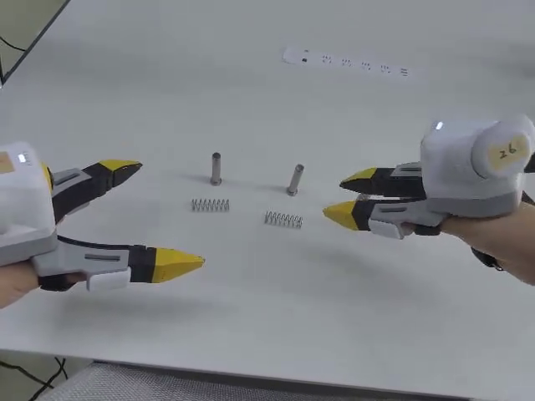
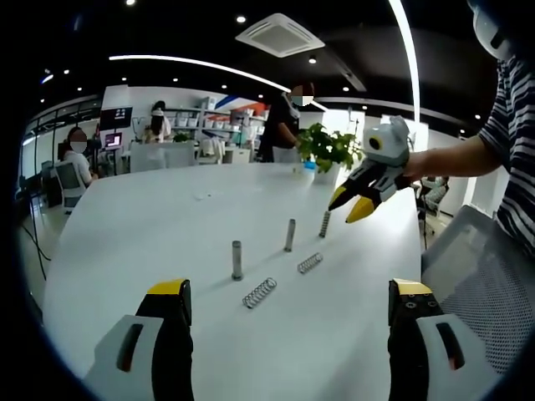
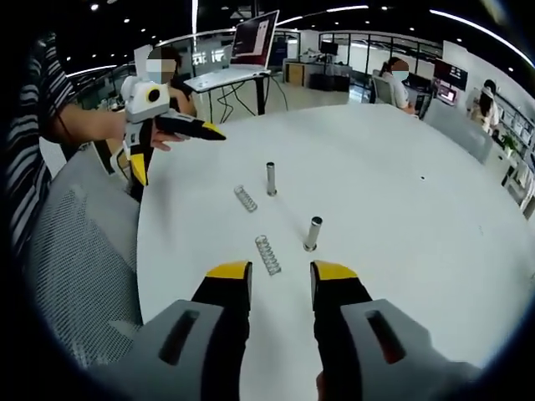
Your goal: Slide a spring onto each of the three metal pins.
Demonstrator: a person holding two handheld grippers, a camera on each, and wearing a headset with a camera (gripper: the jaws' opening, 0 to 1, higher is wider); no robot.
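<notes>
Three metal pins (image 2: 236,260) (image 2: 289,235) (image 2: 324,224) stand upright on the white table (image 2: 125,217) — two loose springs (image 2: 259,292) (image 2: 310,263) lie flat beside them. The left gripper (image 1: 165,215) gapes wide, the right gripper (image 1: 349,195) less so — both empty.

White tabletop (image 1: 276,317): rounded edge, matte finish. A white power strip (image 1: 347,62) lies flat at its far side. A black cable (image 1: 15,46) runs past the far-left corner. A grey mesh chair (image 2: 476,276) stands against the near edge. In the left gripper view, a leafy potted plant (image 2: 330,149) stands at the tabletop's far end, with a square air vent (image 2: 280,35) in the ceiling above. A person (image 3: 397,73) sits at a far desk. An open laptop (image 3: 255,38) stands on another.
</notes>
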